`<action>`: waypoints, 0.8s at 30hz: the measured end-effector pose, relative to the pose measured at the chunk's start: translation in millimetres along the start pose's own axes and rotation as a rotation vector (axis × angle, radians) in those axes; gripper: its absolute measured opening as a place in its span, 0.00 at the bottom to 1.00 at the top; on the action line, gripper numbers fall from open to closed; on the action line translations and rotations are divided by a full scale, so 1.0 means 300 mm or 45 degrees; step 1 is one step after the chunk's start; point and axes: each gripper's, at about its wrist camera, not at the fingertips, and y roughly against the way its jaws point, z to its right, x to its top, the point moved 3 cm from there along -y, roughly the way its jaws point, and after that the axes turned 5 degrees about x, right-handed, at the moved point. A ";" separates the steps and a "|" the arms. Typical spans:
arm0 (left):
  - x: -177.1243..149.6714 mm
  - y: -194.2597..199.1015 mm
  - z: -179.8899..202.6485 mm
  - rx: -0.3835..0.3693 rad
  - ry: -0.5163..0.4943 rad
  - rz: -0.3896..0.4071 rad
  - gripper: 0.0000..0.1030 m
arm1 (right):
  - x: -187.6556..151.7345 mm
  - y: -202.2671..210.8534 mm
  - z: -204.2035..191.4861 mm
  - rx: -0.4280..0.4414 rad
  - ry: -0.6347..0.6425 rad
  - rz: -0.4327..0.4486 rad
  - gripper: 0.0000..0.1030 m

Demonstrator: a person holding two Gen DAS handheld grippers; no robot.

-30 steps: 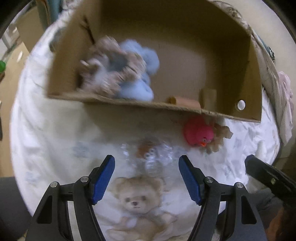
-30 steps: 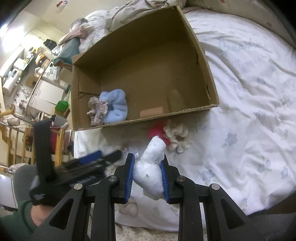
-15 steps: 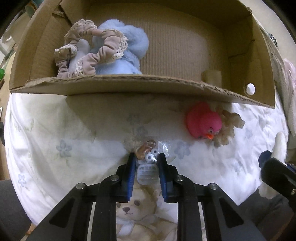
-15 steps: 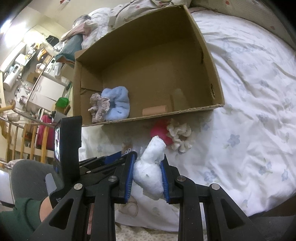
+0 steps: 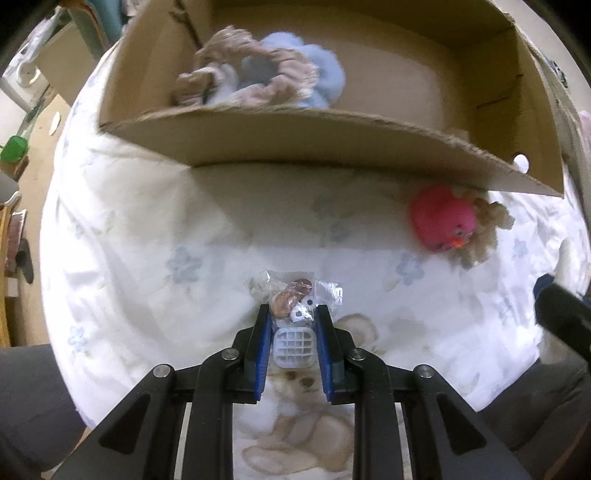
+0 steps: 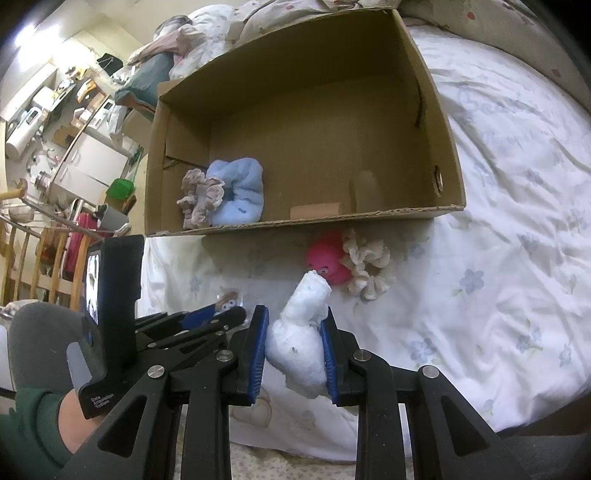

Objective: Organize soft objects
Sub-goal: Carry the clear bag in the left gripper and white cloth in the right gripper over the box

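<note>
My left gripper (image 5: 293,317) is shut on a small clear packet (image 5: 295,295) with a brown and white toy inside, held just above the bed. My right gripper (image 6: 295,321) is shut on a white soft toy (image 6: 301,339). An open cardboard box (image 6: 417,212) (image 5: 332,140) lies ahead on the bed. Inside it, at the left, lie a light blue soft item (image 6: 242,190) and a beige scrunchie (image 6: 201,197). A pink plush (image 6: 327,258) (image 5: 441,218) and a cream scrunchie (image 6: 369,262) lie on the bed before the box's near wall.
The bed has a white flowered sheet (image 6: 517,229) and a teddy-print cloth (image 5: 295,435) below the left gripper. The left gripper's body (image 6: 110,295) shows in the right view. A pillow and bedding (image 6: 207,29) lie behind the box; furniture stands at the far left.
My left gripper closed on the packet one second to half a second ago and has now lifted it slightly. My right gripper keeps its hold on the white toy, barely moved.
</note>
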 end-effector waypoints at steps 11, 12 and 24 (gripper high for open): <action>-0.063 0.126 -0.181 0.063 0.073 0.033 0.20 | 0.005 0.004 -0.027 0.009 0.033 0.012 0.28; -0.066 0.152 -0.199 0.059 0.080 0.052 0.20 | 0.006 0.005 -0.032 0.013 0.036 0.016 0.28; -0.049 0.410 -0.255 -0.031 0.138 0.215 0.20 | 0.011 0.020 -0.050 0.044 0.064 0.037 0.28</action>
